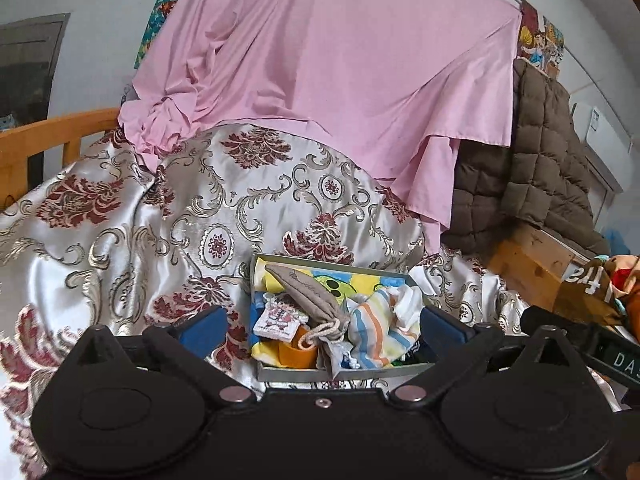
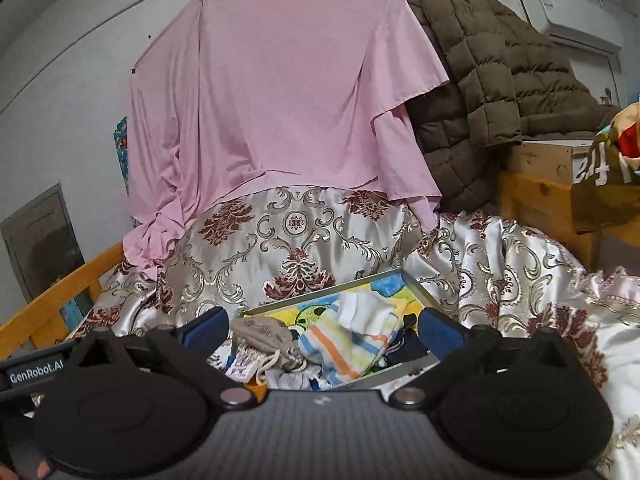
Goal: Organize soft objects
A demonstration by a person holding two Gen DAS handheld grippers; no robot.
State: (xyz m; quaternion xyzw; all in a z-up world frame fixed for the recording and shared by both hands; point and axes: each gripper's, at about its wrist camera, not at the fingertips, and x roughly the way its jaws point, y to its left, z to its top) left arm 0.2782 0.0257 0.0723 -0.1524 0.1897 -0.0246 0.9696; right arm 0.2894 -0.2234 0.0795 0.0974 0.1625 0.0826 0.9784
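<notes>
Both the left gripper point(image 1: 322, 330) and the right gripper point(image 2: 322, 330) are seen with blue-padded fingers point(image 1: 200, 326) spread wide and nothing held between them, each poised just short of a shallow grey tray point(image 1: 340, 372) set on a bed draped in silvery damask cloth point(image 1: 120, 216). In the tray, a grey drawstring pouch point(image 1: 308, 292), a striped cloth point(image 1: 376, 332), a small printed packet point(image 1: 278, 318) and other soft pieces are heaped on a cartoon-printed lining. Farther back, a pink sheet point(image 1: 328, 72) is hung across the wall, with a brown quilted jacket point(image 1: 536, 152) piled beside it on a wooden box point(image 1: 524, 264).
</notes>
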